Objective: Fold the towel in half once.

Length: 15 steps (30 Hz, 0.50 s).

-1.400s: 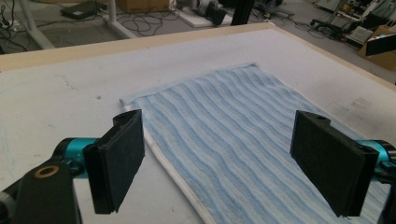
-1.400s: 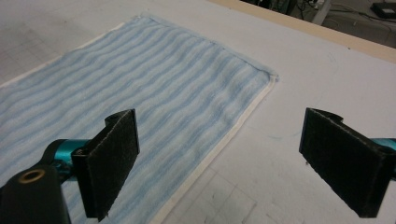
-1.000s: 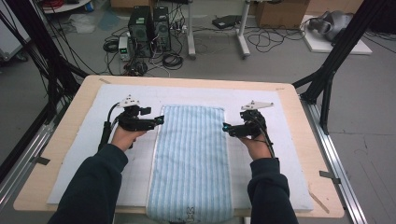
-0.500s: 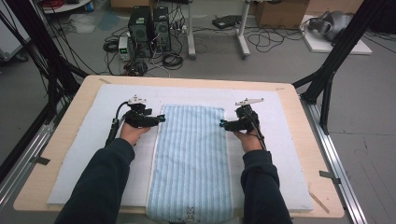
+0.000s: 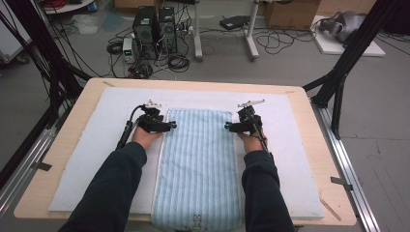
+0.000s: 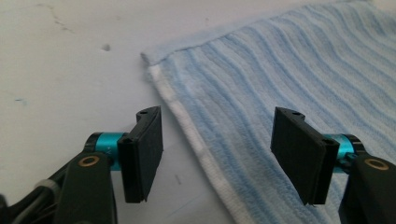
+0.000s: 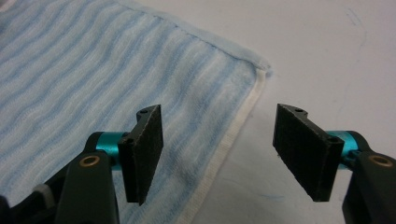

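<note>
A light blue striped towel (image 5: pixel 199 164) lies flat on a white mat (image 5: pixel 300 159), its near end hanging over the table's front edge. My left gripper (image 5: pixel 170 125) sits low at the towel's left edge near the far corner. In the left gripper view its jaws straddle the white hem of the towel (image 6: pixel 196 135) without touching it. My right gripper (image 5: pixel 227 126) sits at the towel's right edge. In the right gripper view its pads stand either side of the hem of the towel (image 7: pixel 233 135), apart from it. Both grippers' jaws have just been closing and still stand open.
The wooden table (image 5: pixel 72 121) carries the mat. Black frame legs (image 5: pixel 338 82) rise at both far sides. Computer towers (image 5: pixel 154 24) and cables lie on the floor beyond the table. A person's dark sleeves (image 5: pixel 113 188) reach in from the bottom.
Both hands have moved away from me along the towel's side edges and sunk toward the mat. The jaws of both grippers stand narrower than before.
</note>
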Each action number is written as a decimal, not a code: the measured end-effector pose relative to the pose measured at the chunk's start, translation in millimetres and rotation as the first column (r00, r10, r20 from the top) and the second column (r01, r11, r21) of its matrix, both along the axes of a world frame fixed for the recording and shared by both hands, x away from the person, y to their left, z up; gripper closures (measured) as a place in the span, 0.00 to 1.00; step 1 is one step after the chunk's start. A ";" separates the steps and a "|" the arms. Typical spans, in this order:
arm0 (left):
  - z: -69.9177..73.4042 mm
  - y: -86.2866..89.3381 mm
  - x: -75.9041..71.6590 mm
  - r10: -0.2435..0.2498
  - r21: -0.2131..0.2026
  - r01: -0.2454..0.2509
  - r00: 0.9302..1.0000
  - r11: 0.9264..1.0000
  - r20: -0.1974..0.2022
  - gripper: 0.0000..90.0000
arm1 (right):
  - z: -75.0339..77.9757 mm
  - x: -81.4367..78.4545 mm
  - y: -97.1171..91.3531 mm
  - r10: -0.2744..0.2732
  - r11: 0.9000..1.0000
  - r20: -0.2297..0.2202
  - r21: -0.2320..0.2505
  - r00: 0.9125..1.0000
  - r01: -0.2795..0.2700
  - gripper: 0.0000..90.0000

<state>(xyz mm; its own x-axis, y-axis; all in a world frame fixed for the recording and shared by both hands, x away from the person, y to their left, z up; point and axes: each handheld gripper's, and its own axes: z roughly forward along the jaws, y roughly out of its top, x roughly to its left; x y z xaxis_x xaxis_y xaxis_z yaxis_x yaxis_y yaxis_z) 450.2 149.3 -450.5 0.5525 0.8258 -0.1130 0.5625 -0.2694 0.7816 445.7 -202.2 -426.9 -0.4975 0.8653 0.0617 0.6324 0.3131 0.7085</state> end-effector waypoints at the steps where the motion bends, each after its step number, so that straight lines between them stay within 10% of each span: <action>1: -0.3 -3.0 -1.0 0.001 0.023 -0.001 1.000 1.000 0.012 0.39 | -0.9 0.4 1.7 0.009 1.000 0.004 -0.011 1.000 -0.009 0.39; 6: 0.1 -8.6 -4.2 0.006 0.088 -0.009 0.999 0.996 0.038 0.42 | -6.5 2.5 7.9 0.013 0.999 -0.009 -0.041 1.000 -0.013 0.45; 15: 1.6 -3.7 -5.8 0.021 0.033 -0.022 1.000 0.999 0.011 0.75 | -12.0 4.0 15.2 0.033 0.998 -0.035 -0.045 0.999 -0.035 0.63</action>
<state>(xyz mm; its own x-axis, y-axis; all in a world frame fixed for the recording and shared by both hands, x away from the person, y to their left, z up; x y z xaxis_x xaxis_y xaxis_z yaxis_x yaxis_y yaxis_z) 444.4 145.6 -448.9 0.5356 0.8407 -0.0797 0.5605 -0.2833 0.7782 449.7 -187.0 -438.9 -0.5249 0.8502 0.0399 0.6444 0.3663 0.6713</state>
